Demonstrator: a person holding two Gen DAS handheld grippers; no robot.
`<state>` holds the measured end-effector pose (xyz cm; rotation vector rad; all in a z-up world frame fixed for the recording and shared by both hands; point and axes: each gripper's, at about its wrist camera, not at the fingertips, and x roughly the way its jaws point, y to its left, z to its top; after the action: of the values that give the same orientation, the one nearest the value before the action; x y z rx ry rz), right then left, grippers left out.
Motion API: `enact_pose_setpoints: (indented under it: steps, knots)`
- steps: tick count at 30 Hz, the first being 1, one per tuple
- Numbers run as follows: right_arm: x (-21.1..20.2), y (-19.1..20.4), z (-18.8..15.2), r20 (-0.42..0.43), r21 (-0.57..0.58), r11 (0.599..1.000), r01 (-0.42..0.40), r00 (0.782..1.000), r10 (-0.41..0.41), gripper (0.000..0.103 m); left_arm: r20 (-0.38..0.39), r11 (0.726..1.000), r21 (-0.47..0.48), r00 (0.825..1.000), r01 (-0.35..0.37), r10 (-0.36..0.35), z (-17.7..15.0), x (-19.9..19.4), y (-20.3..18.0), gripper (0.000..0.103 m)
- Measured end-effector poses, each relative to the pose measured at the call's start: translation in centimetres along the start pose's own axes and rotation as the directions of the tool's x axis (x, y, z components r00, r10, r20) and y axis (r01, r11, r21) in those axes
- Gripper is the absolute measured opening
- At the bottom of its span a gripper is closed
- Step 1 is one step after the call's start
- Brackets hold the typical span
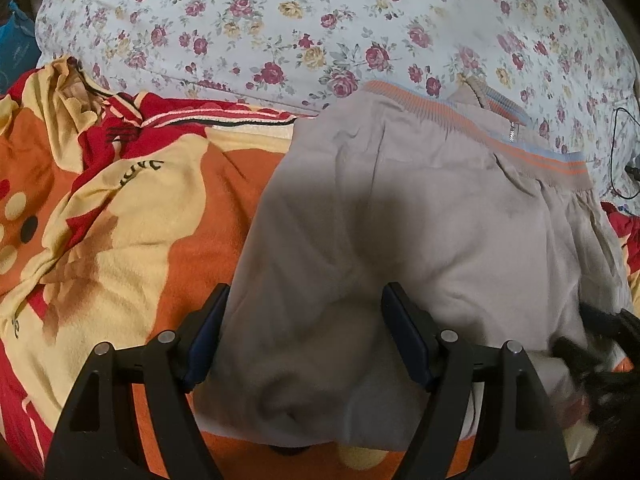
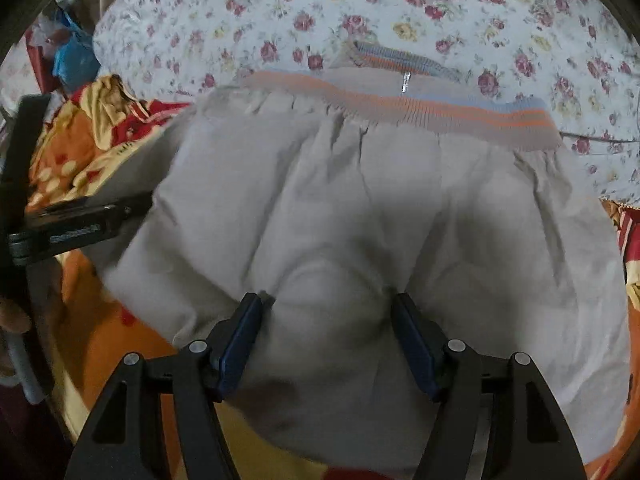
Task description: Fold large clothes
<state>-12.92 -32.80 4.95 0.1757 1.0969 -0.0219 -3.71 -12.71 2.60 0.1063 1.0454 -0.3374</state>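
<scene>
A large beige garment (image 1: 400,220) with an orange and blue striped ribbed band (image 1: 500,140) lies on the bed. It is doubled over, with the band at the far edge. My left gripper (image 1: 306,300) is open, its blue-padded jaws wide apart over the garment's near left edge. My right gripper (image 2: 326,308) is open too, jaws wide apart over the garment (image 2: 360,208) near its near edge. The striped band (image 2: 440,112) and a small zip pull (image 2: 406,82) show at the far side. The left gripper's body (image 2: 72,224) shows blurred at the left of the right wrist view.
An orange, yellow and red blanket (image 1: 120,220) covers the bed under and left of the garment. A white floral sheet (image 1: 320,32) lies beyond it. A black cable (image 1: 624,152) lies at the far right. Blue bags (image 2: 72,56) sit beside the bed at far left.
</scene>
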Motion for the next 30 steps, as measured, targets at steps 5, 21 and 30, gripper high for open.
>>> enact_pose_setpoints:
  steps: [5,21,30]
  knots:
    - [-2.8,-1.6,1.9,0.091,0.064,0.998,0.021,0.996,-0.027,0.069,0.002,1.0,-0.005,1.0,0.0,0.001,-0.1,0.0,0.0,0.076]
    - [0.6,-3.3,3.6,0.026,0.115,0.987,0.116,0.992,-0.12,0.071,0.001,1.0,-0.002,1.0,-0.01,0.01,0.0,0.2,-0.1,0.079]
    - [-1.0,-1.6,4.9,0.079,0.079,0.993,0.092,0.992,-0.098,0.071,0.002,1.0,-0.008,1.0,-0.012,0.012,0.0,0.3,-0.2,0.079]
